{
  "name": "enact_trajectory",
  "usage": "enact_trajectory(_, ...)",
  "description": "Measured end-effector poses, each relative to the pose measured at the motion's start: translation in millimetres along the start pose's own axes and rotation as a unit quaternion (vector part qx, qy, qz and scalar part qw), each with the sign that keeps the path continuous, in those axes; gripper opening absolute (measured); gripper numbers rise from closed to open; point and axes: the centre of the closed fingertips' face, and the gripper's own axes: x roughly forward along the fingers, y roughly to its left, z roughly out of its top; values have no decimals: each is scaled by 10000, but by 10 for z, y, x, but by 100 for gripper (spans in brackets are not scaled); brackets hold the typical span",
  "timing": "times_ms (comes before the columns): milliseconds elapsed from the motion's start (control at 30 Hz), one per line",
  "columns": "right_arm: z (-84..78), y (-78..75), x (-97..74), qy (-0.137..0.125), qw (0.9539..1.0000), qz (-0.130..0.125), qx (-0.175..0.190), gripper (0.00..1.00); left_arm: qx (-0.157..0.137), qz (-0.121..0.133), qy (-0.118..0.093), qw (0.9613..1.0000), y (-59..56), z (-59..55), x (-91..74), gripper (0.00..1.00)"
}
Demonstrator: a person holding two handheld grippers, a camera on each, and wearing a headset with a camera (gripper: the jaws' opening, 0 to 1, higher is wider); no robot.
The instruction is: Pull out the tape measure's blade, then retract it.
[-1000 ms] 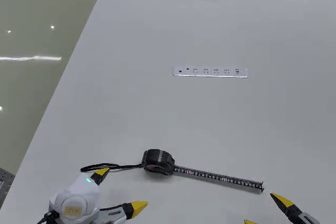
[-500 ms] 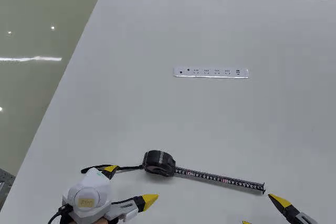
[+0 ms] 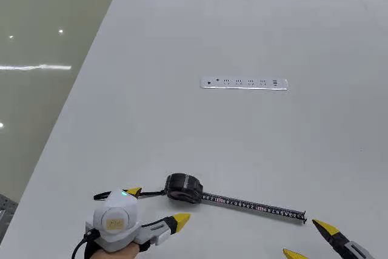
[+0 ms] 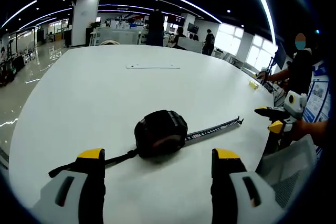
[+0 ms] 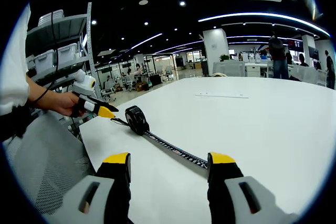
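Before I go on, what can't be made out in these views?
- Blade markings: head view, too small to read.
- Right gripper: head view, its body is cut off by the bottom edge.
- Strap: left gripper view, part of it is hidden behind a jaw of the left gripper.
- Power strip sockets: head view, too small to tell their types.

The left gripper (image 3: 156, 205), held in a hand (image 5: 62, 102), hovers just short of the tape measure (image 3: 183, 187) with its jaws spread wide, seemingly clear of it, while the right gripper (image 3: 310, 241) hangs near that tape measure's blade tip, jaws likewise apart.
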Motion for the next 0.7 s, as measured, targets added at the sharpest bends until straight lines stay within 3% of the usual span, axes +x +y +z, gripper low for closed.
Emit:
enact_trajectory(267, 24, -11, 46, -7, 10000, 30, -8, 59, -186, 27, -60, 9998, -17, 76, 111, 82)
enact_trajectory(567, 58, -82, 80, 4, 10000, 50, -71, 59, -241, 94, 33, 9997, -54, 42, 173, 83)
enact_trajectory(700, 72, -106, 91, 21, 9999, 53, -107, 59, -416, 147, 43, 9990, -39, 39, 216, 83)
